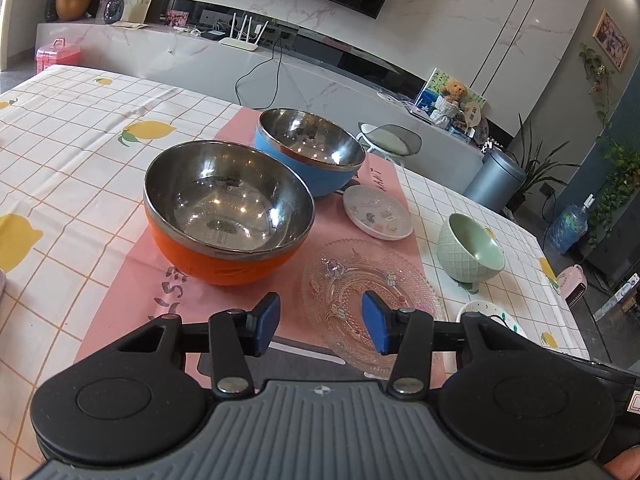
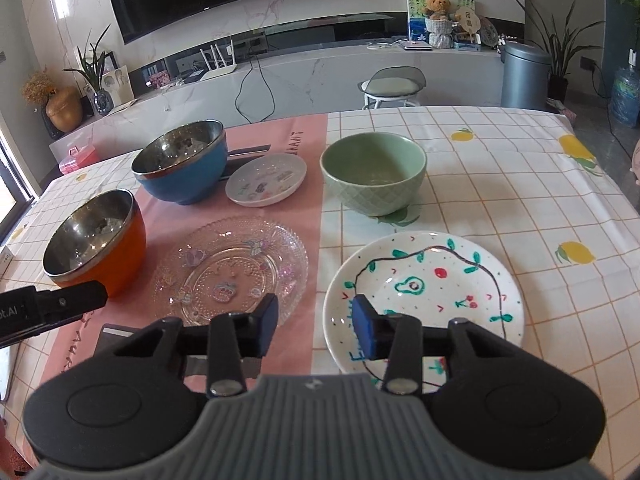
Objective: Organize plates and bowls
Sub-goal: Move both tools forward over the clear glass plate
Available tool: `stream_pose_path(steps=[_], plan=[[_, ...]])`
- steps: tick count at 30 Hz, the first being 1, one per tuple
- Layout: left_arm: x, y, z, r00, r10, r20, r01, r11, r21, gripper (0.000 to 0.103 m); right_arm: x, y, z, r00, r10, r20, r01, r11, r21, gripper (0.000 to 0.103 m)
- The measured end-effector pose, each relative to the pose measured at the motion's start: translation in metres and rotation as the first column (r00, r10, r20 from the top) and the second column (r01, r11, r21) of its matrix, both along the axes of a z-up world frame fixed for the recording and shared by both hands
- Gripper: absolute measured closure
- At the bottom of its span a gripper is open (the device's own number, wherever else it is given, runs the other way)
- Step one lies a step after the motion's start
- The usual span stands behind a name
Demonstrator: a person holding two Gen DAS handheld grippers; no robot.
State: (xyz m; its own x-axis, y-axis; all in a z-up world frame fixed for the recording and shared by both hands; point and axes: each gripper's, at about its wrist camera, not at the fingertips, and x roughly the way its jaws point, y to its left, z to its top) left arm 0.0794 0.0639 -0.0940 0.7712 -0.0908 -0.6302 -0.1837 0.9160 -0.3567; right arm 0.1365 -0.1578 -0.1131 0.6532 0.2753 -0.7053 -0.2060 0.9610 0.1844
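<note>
Table fills most of both views, covered in a lemon-print grid cloth, with a pink mat left of center in the right wrist view.

Orange bowl: center-left of the left wrist view, on the mat, steel-lined. Blue bowl sits just behind it, rims near each other (can't tell if they touch). Green bowl is upper center in the right wrist view, on the bare cloth.

Clear glass plate: lower center-left, on the mat. Painted white plate: lower right, beside it on the cloth. Small white saucer: between the blue and green bowls.

Left gripper: jaws spread, nothing between them, over the glass plate's near edge. Right gripper: jaws spread, empty, over the gap between the glass and painted plates.
</note>
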Motion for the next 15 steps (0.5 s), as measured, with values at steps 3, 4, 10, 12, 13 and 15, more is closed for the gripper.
stream_pose_path(steps=[3,4,10,12,13,15], plan=[[0.007,0.002,-0.005,1.0,0.015,-0.005,-0.015,1.0,-0.011,0.047,0.011,0.005,-0.002,1.0,0.026,0.01,-0.026,0.999,0.02,0.055],[0.01,0.003,-0.007,1.0,0.019,-0.007,-0.019,1.0,-0.017,0.047,0.015,0.007,-0.003,0.999,0.029,0.015,-0.03,0.999,0.02,0.053],[0.025,0.009,-0.021,0.999,0.038,-0.037,-0.04,0.999,-0.035,0.047,0.038,0.014,-0.017,0.999,0.048,-0.013,-0.048,0.998,0.035,0.049],[0.029,0.011,-0.025,0.998,0.041,-0.047,-0.044,0.998,-0.05,0.047,0.044,0.015,-0.022,0.998,0.049,-0.03,-0.048,0.998,0.039,0.05],[0.031,0.011,-0.026,0.998,0.04,-0.054,-0.043,0.998,-0.056,0.047,0.047,0.016,-0.024,0.998,0.052,-0.033,-0.05,0.998,0.042,0.05],[0.034,0.01,-0.029,0.998,0.031,-0.059,-0.035,0.997,-0.066,0.047,0.05,0.02,-0.027,0.998,0.061,-0.028,-0.06,0.997,0.041,0.05]])
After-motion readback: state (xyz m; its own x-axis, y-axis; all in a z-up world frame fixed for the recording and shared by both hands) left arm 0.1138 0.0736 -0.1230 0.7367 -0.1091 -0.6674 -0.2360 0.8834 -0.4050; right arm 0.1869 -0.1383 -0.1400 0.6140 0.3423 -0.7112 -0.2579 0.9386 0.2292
